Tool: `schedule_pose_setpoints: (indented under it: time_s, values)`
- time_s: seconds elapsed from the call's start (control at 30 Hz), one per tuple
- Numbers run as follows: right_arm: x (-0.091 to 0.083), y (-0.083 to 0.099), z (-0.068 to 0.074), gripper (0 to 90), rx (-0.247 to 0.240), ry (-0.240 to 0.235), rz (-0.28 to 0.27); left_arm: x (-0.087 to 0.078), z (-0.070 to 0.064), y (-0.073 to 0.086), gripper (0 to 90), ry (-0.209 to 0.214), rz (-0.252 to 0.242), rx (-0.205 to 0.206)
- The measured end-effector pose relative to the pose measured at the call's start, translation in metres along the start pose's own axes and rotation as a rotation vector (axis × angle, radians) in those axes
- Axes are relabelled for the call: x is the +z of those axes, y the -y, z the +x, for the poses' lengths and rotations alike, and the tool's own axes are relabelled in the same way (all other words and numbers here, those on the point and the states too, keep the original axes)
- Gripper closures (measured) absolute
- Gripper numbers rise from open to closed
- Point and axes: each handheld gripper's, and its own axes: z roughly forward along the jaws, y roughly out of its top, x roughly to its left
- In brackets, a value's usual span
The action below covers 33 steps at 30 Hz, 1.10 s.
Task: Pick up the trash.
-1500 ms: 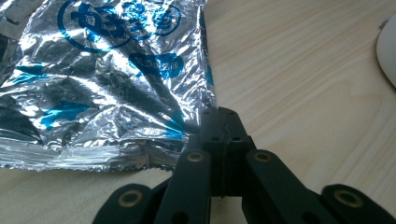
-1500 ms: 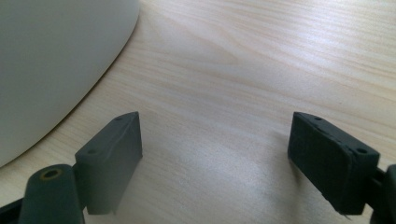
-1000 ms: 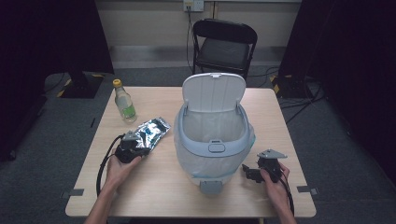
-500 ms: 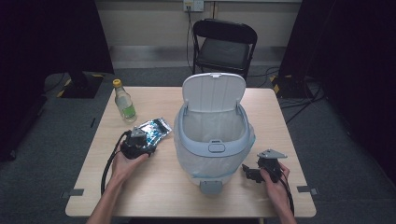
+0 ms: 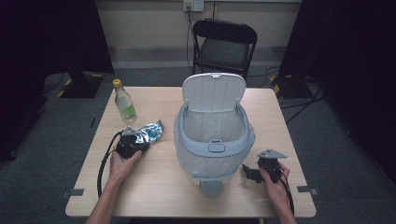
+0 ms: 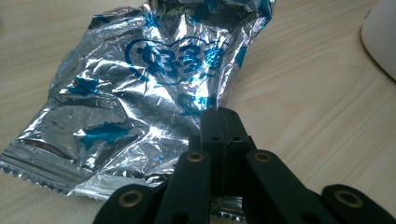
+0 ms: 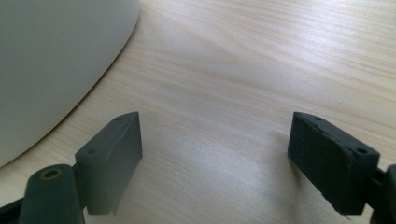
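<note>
The crinkled silver foil wrapper point(image 6: 140, 88) with blue print lies flat on the wooden table point(image 5: 154, 186), in its left half, just beside the left wall of the white bin point(image 5: 212, 140) and a little toward the near edge from the bottle point(image 5: 124, 100). The left gripper point(image 5: 132, 144) rests at the wrapper's near end; in the left gripper view its two black jaws are pressed together over the foil's edge, pinching the wrapper against the tabletop. The bottle, clear with a yellow cap and a green label, stands upright near the table's far left corner, apart from the wrapper. The bin sits at the middle of the table, its lid tipped up and back, a pale liner showing inside. The right gripper point(image 5: 254, 173) lies low near the table's near right corner, just beside the bin's base, jaws spread wide over bare wood with nothing between them. A black chair point(image 5: 224, 44) stands beyond the far edge.
</note>
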Motion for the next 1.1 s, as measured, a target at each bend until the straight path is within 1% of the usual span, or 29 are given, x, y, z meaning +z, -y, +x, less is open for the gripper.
schedule_pose_setpoints:
  time_s: [0.07, 0.13, 0.2, 0.23, 0.27, 0.43, 0.5, 0.53, 0.57, 0.6, 0.67, 0.7, 0.73, 0.83, 0.97, 1.0, 1.1]
  values:
    - [0.0, 0.0, 0.0, 16.8, 0.0, 0.0, 0.0, -0.002, -0.001, 0.0, 90.0, -0.002, 0.006, 0.013]
    - [0.0, 0.0, 0.0, 16.8, 0.0, 0.0, 0.0, -0.004, -0.002, -0.001, 90.0, 0.002, -0.003, 0.012]
    - [0.0, 0.0, 0.0, 16.7, 0.0, 0.0, 0.0, -0.007, -0.003, -0.002, 90.0, 0.014, -0.022, 0.004]
    - [0.0, 0.0, 0.0, 16.8, 0.0, 0.0, 0.0, -0.009, -0.004, -0.003, 90.0, 0.012, -0.026, 0.014]
    - [0.0, 0.0, 0.0, 16.7, 0.0, 0.0, 0.0, -0.01, -0.005, -0.004, 90.0, 0.018, -0.03, 0.013]
    - [0.0, 0.0, 0.0, 16.7, 0.0, 0.0, 0.0, -0.022, -0.01, -0.006, 90.0, 0.024, -0.073, 0.014]
    - [0.0, 0.0, 0.0, 16.8, 0.0, 0.0, 0.0, -0.027, -0.011, -0.006, 90.0, 0.035, -0.094, 0.011]
    - [0.0, 0.0, 0.0, 16.8, 0.0, 0.0, 0.0, -0.03, -0.012, -0.007, 90.0, 0.036, -0.103, 0.017]
    - [0.0, 0.0, 0.0, 16.8, 0.0, 0.0, 0.0, -0.032, -0.013, -0.007, 90.0, 0.044, -0.111, 0.01]
    - [0.0, 0.0, 0.0, 16.8, 0.0, -0.001, 0.001, -0.035, -0.015, -0.008, 90.0, 0.054, -0.124, 0.012]
    - [0.0, 0.0, 0.0, 16.8, 0.0, 0.0, 0.0, -0.04, -0.018, -0.009, 90.0, 0.054, -0.133, 0.028]
    - [0.0, 0.0, 0.0, 16.7, 0.0, 0.0, 0.0, -0.042, -0.019, -0.009, 90.0, 0.057, -0.143, 0.029]
    - [0.0, 0.0, 0.0, 16.8, 0.0, 0.0, 0.0, -0.044, -0.02, -0.009, 90.0, 0.067, -0.159, 0.017]
    - [0.0, 0.0, 0.0, 16.8, 0.0, 0.0, 0.0, -0.049, -0.022, -0.009, 90.0, 0.065, -0.177, 0.026]
    - [0.0, 0.0, 0.0, 16.8, 0.0, 0.0, 0.0, -0.06, -0.023, -0.009, 90.0, 0.069, -0.217, 0.015]
    - [0.0, 0.0, 0.0, 16.8, 0.0, 0.0, 0.0, -0.062, -0.023, -0.009, 90.0, 0.07, -0.223, 0.007]
    - [0.0, 0.0, 0.0, 16.8, 0.0, 0.0, 0.0, -0.066, -0.026, -0.01, 90.0, 0.072, -0.242, 0.009]
